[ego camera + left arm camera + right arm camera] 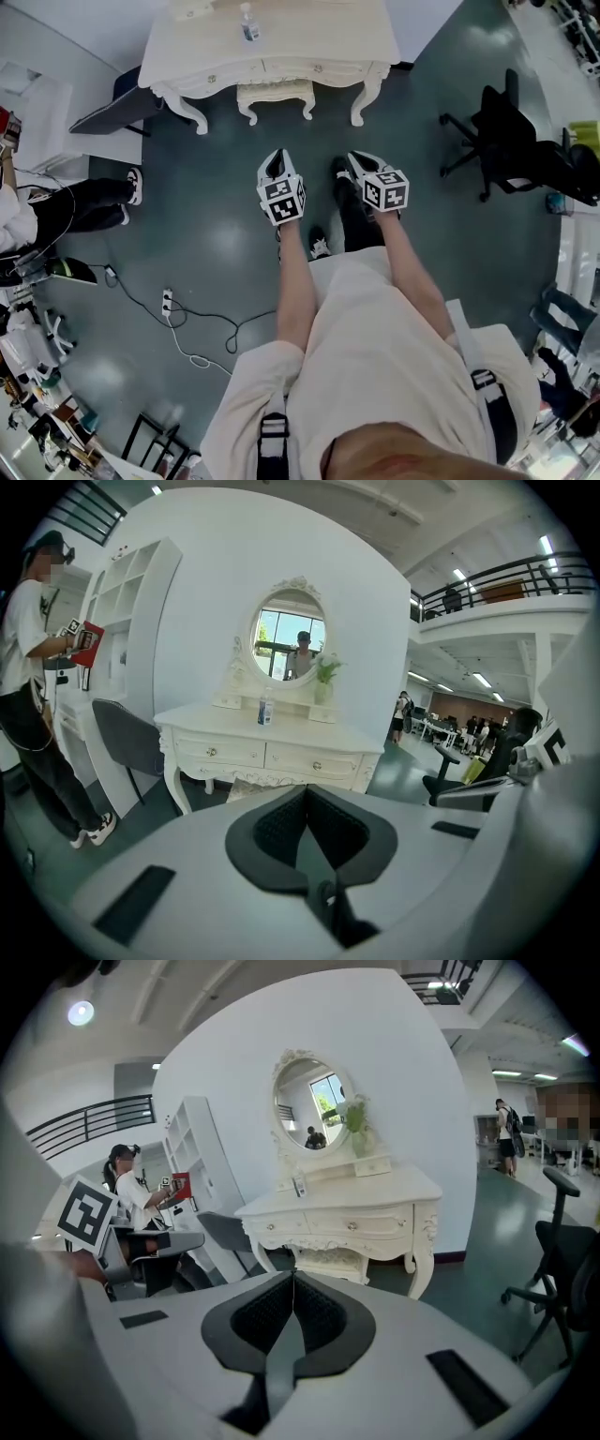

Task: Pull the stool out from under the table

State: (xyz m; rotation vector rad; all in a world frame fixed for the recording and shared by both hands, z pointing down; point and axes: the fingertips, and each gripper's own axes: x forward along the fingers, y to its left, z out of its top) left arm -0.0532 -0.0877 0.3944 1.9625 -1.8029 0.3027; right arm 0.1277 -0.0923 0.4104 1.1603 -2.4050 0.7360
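Both the left gripper (277,178) and the right gripper (361,173) are closed on nothing, mid-frame in the head view, well apart from the stool (275,97), tucked under the white surface (309,42) at upper centre. It looks rigid and fairly light and should slide on the smooth floor (206,244); its front seat rail or a front leg seems the firmest hold.

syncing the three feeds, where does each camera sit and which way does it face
Head view: on the head, looking steeply down at floor, table and stool; shows both forearms, left gripper, right gripper.
Left gripper view: on that gripper, facing the table front past shut jaws.
Right gripper view: likewise, further right.
Shared: table, stool.
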